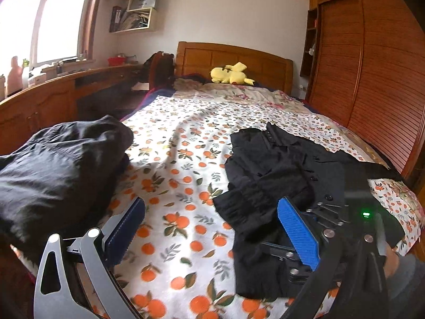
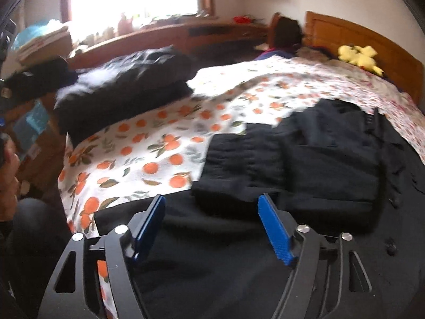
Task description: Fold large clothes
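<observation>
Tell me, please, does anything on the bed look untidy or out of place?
Nothing looks damaged or spilled. The black garment lies half-folded and rumpled on the orange-print sheet, one gathered sleeve bunched at its edge. A dark pile sits at the sheet's left side.

Left tongs (image 1: 209,228) spread wide, right tongs (image 2: 212,228) partly open, nothing gripped

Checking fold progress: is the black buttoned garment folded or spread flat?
Partly folded: the black garment has a sleeve laid across its front, hem unfolded.
</observation>
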The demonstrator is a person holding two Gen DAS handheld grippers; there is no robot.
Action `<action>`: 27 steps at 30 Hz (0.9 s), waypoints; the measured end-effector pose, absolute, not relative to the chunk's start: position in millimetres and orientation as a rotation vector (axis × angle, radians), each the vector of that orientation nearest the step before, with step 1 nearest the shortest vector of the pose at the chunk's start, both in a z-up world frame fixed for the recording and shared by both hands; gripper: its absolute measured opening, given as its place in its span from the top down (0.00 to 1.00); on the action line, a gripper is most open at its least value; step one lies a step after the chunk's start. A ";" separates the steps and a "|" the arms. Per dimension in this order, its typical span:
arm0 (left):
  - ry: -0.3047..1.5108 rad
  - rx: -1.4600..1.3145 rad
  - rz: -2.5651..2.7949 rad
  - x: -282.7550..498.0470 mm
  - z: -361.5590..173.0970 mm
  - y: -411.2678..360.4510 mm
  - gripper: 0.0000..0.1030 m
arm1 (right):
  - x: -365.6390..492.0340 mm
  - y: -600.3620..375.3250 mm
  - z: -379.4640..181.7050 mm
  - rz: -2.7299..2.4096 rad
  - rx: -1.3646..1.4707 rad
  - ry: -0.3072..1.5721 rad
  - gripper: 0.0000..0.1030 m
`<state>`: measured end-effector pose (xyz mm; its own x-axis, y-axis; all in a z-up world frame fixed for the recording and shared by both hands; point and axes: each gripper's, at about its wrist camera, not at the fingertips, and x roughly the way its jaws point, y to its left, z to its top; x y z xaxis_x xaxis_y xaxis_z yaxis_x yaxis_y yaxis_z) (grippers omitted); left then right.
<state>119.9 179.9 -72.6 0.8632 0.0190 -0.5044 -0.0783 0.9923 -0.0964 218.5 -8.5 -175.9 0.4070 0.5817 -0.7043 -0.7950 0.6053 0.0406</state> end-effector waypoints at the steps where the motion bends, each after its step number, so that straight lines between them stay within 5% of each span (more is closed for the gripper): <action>1: 0.528 -0.111 0.054 117.8 -72.3 181.1 0.02 | 218.8 -3.5 -177.8 0.893 -0.332 0.752 0.38; 9: 0.541 -0.087 0.062 98.8 -71.4 191.8 0.02 | 233.1 23.4 -192.7 0.871 -0.398 0.813 0.41; 12: 0.544 -0.081 0.058 94.6 -70.4 188.5 0.02 | 238.9 23.3 -197.7 0.860 -0.397 0.836 0.50; 16: 0.549 -0.070 0.049 91.5 -68.4 181.4 0.02 | 245.5 20.7 -203.2 0.836 -0.406 0.852 0.72; 17: 0.550 -0.069 0.046 90.8 -68.4 179.8 0.02 | 247.1 18.4 -202.7 0.828 -0.404 0.850 0.85; 19: 0.551 -0.064 0.038 89.5 -66.9 174.6 0.02 | 250.3 8.8 -197.8 0.858 -0.354 0.848 0.91; 27: 0.555 -0.032 -0.019 92.7 -64.6 143.1 0.02 | 240.1 -46.3 -154.3 0.862 -0.249 0.720 0.95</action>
